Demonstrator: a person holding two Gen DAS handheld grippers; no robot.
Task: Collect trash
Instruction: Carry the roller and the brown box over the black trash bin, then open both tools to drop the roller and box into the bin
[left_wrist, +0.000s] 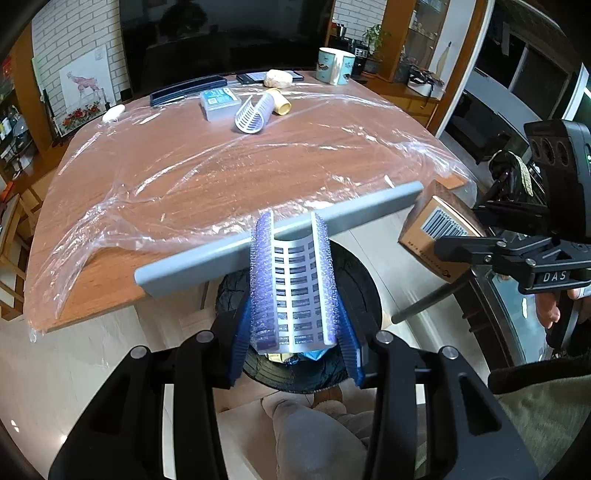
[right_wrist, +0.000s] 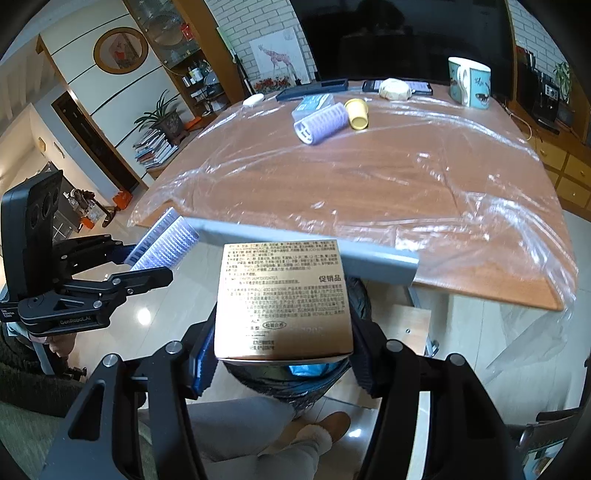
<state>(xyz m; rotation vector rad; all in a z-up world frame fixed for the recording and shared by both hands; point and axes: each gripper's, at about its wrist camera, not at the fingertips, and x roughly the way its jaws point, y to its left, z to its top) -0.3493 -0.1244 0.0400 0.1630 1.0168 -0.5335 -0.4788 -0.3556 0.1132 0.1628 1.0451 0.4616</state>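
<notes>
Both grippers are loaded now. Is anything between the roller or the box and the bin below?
Nothing visible blocks either. The left gripper holds the purple hair roller above the black-lined trash bin; the right gripper holds the gold box over it too. The grey chair back lies beyond them, by the table edge.

The right gripper (left_wrist: 532, 273) reads "DAS", the left gripper (right_wrist: 74, 317) "GenRoboAI", the gold box (right_wrist: 282, 299) "促销品".
</notes>
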